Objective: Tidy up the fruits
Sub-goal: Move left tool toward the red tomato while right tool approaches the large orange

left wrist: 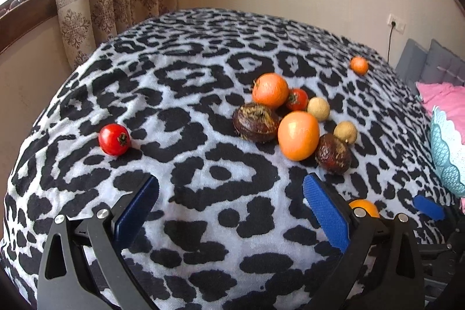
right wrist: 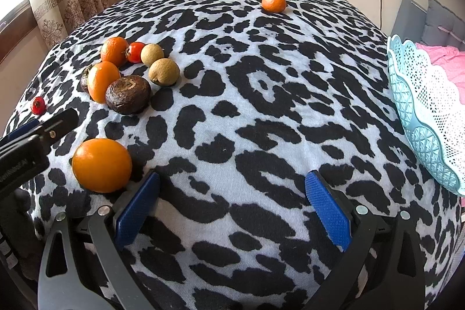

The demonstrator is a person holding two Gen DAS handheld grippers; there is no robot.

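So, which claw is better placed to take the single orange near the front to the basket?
The right claw. The orange lies just beside its open left finger, and the basket is on its right side. The left claw, also open, faces the fruit pile instead.

Fruit cluster (left wrist: 290, 118) on leopard blanket; lone tomato (left wrist: 114, 139), tangerine (left wrist: 359, 65), orange (right wrist: 101, 165) apart.

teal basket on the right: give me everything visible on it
The teal basket looks like moulded plastic: a perforated lattice wall with a scalloped rim and diamond-faceted lobes along its outer edge. It appears empty in the part shown; the frame cuts off its right side. It sits at the right edge of the leopard-print blanket, tilted, in front of pink bedding. No fruit or gripper touches it.
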